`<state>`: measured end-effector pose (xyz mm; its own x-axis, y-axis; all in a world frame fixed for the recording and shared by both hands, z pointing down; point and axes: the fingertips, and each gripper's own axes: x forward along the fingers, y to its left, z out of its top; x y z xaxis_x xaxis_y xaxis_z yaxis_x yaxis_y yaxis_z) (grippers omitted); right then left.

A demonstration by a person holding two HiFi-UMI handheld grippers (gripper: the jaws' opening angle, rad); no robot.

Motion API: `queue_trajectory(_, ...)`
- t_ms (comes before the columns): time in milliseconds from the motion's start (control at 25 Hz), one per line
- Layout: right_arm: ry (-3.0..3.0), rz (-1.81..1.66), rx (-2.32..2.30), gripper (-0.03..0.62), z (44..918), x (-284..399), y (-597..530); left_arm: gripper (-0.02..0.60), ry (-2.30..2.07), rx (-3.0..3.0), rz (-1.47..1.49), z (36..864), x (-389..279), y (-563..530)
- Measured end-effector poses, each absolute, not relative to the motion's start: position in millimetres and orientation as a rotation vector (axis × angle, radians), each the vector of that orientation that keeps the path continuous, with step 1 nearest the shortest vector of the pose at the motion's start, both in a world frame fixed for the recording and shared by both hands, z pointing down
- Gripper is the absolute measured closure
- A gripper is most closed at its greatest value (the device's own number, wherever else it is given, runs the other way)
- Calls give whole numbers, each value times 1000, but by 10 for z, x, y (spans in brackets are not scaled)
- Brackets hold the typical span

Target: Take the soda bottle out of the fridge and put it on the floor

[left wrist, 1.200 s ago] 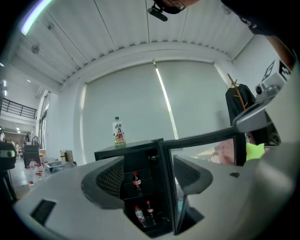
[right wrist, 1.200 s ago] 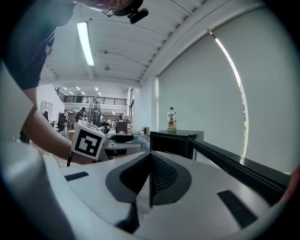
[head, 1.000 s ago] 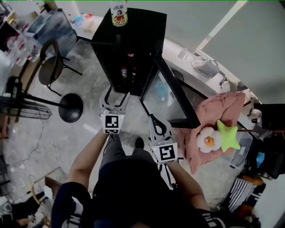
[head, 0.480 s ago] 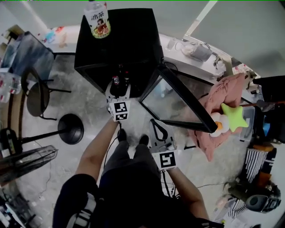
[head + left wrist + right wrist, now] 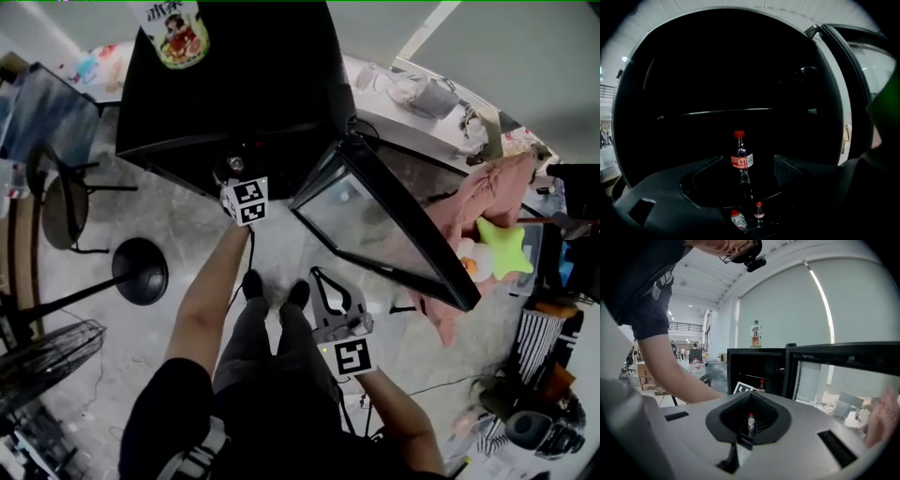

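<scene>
Dark fridge (image 5: 234, 84): soda bottle (image 5: 741, 157) inside.

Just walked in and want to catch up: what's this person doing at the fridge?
A person holds the left gripper at the mouth of the black fridge. Its jaws are apart and lined up on a red-capped soda bottle that stands on a shelf, not yet gripped. The right gripper hangs by the person's legs, shut and empty. The glass door is open.

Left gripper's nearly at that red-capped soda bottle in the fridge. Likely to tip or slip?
The soda bottle stands upright, tall and narrow, so a knock high up would probably topple it. It looks filled with dark liquid, so it is likely stiff and heavy for its size.
</scene>
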<state>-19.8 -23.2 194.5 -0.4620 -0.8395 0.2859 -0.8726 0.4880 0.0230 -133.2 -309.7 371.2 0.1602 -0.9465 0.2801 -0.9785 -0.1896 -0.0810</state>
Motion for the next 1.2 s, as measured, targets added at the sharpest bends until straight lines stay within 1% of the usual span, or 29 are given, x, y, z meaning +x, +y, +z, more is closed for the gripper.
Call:
queue_trajectory(560,-2440,298,1395,576,2560,-128,-416,230,-1968,2294,412,4071,-1344,-4097)
queue_trajectory(920,-2445,343,1391,576,2784,-166,-488,232,-1981,2288,478,4351,-1395,-4315)
queue_trajectory(1200,-2433,363,1385,576,2844,-171,-436,250,-1981,2312,442,4296,-1381,-4300)
